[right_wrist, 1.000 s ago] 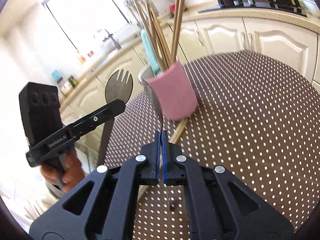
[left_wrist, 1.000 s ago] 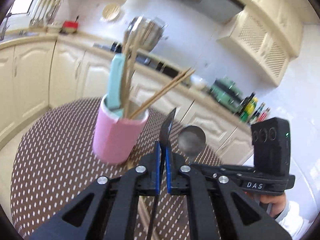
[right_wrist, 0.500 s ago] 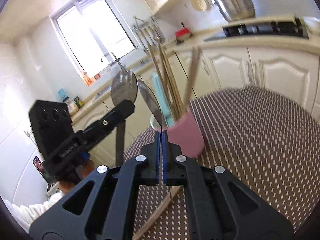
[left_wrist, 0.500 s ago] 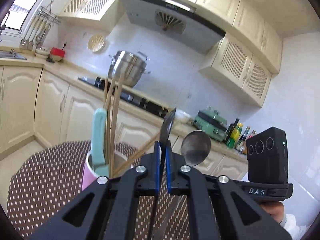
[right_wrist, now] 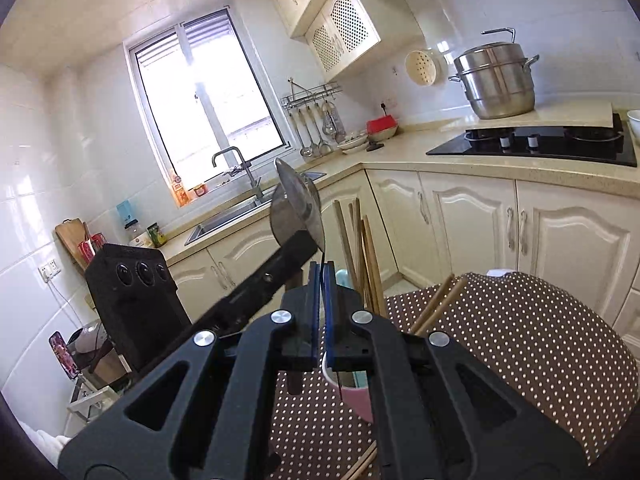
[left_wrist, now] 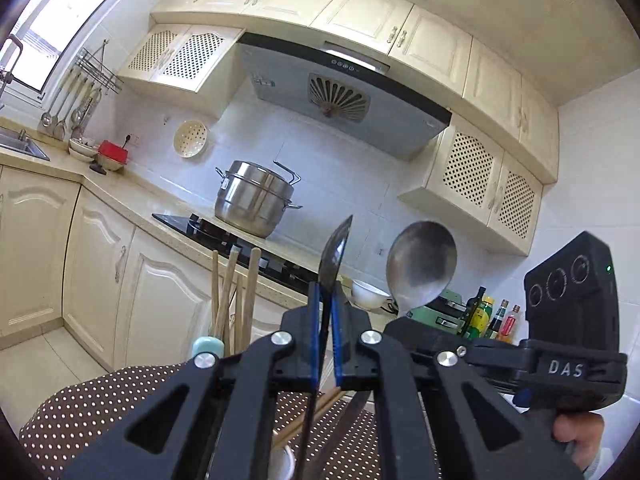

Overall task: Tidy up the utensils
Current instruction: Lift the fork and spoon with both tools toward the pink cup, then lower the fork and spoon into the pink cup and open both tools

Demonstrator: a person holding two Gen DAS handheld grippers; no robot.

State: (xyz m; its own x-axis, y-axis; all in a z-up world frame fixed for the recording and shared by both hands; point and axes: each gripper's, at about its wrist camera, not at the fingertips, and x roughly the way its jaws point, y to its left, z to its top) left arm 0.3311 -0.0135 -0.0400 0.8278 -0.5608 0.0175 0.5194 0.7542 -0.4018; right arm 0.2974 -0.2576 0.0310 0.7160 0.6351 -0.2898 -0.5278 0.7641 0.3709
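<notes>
Both grippers are holding utensils upright above the pink cup (right_wrist: 362, 400).

The cup is holding wooden chopsticks (right_wrist: 366, 256) and a teal-handled utensil (left_wrist: 207, 347), sitting just below and beyond the fingers. The left gripper (left_wrist: 325, 322) is clamping a fork (left_wrist: 335, 254); the right gripper (right_wrist: 319, 300) is pinching a spoon (left_wrist: 421, 266), both heads rising above the fingertips.

Left gripper (left_wrist: 325, 320): matte black angular linkage arms, round silver screws, blue-edged finger pads. Right gripper (right_wrist: 319, 300): identical build; its black camera box carries three round lenses, a green light and white "DAS" lettering. White sleeve visible.
</notes>
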